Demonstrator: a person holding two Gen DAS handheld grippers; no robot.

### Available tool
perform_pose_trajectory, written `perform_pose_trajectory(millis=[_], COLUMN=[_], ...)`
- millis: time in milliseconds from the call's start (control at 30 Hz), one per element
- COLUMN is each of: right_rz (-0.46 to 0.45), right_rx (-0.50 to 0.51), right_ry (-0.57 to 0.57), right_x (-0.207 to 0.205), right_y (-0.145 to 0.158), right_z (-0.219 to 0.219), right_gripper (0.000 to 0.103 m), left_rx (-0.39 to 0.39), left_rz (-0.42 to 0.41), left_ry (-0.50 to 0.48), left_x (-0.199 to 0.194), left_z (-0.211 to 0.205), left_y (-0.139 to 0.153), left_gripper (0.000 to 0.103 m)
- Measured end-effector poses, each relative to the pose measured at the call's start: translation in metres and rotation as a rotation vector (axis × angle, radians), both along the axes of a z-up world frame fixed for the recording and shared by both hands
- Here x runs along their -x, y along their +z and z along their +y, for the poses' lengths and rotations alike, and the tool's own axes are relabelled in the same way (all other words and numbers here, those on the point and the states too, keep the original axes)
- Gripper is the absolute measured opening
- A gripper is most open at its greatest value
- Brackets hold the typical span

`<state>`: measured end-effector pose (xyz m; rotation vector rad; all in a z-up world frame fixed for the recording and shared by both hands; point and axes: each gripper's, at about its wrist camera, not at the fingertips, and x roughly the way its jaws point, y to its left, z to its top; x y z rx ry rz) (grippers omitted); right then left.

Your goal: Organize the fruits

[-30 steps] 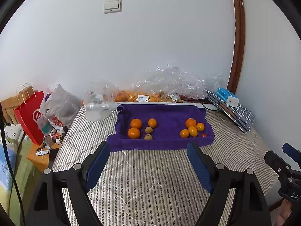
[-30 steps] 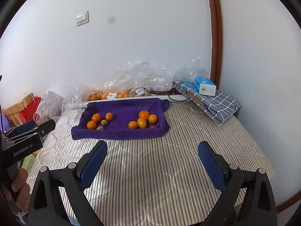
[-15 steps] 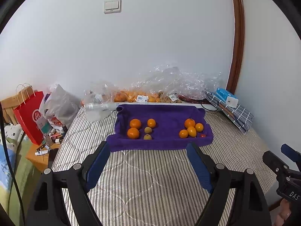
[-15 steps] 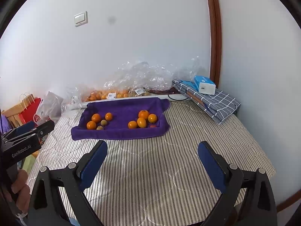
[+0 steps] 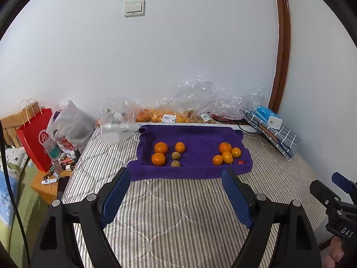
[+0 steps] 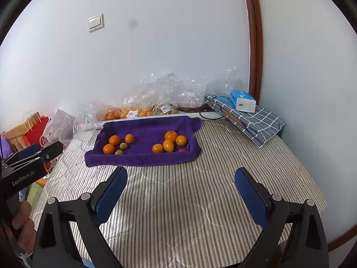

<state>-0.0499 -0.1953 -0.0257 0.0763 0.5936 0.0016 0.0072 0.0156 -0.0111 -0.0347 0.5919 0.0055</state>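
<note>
At the far left, beside the bed, a red paper bag (image 5: 35,138) stands next to a grey plastic bag (image 5: 73,127). The left gripper (image 5: 178,197) hangs above the striped bedcover (image 5: 174,218) with its blue-padded fingers (image 5: 115,197) spread wide and nothing between them. Straight ahead of it, farther along the bed, lies the purple towel (image 5: 196,134), its near edge just beyond the fingertips in the left wrist view.

On the towel's left part sit three oranges (image 5: 158,159) and two small brownish-green fruits (image 5: 175,155) (kiwis, by the look, though too small to be sure). On its right part, well apart from that group, a second cluster of four orange fruits (image 5: 227,157) lies bunched together, with a small red fruit (image 5: 240,162) just to their right. Both clusters lie beyond the open fingers, none touching either tool.

Behind the towel, along the wall, crumpled clear plastic bags (image 5: 200,98) hold more orange fruit. To the right of these a folded checked cloth (image 6: 252,120) leans in the corner with a blue-and-white box (image 6: 243,100) on top.

The right gripper (image 6: 181,189) is also spread wide and holds nothing; it hovers over the bedcover nearer than the towel, which lies ahead of it and to the left, with the right-hand cluster (image 6: 168,144) closest to its line.
</note>
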Motion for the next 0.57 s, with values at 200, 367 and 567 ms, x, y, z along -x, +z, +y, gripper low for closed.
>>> perform_pose_trajectory(millis=[200, 367, 567], right_rz=[-0.003, -0.003, 0.0], right_rx=[0.0, 0.001, 0.002], right_ry=[-0.001, 0.0, 0.001], right_x=[-0.0008, -0.0007, -0.0005], right_y=[-0.0004, 0.0001, 0.0011], right_z=[0.0001, 0.0004, 0.0008], right_gripper=[0.096, 0.096, 0.096], left_rx=[0.007, 0.005, 0.004], left_rz=[-0.005, -0.007, -0.013], left_ry=[0.0, -0.004, 0.0], left_x=[-0.0004, 0.0002, 0.0005], left_z=[-0.0001, -0.0013, -0.0027], left_y=[0.0042, 0.005, 0.0047], left_gripper=[0.083, 0.083, 0.083])
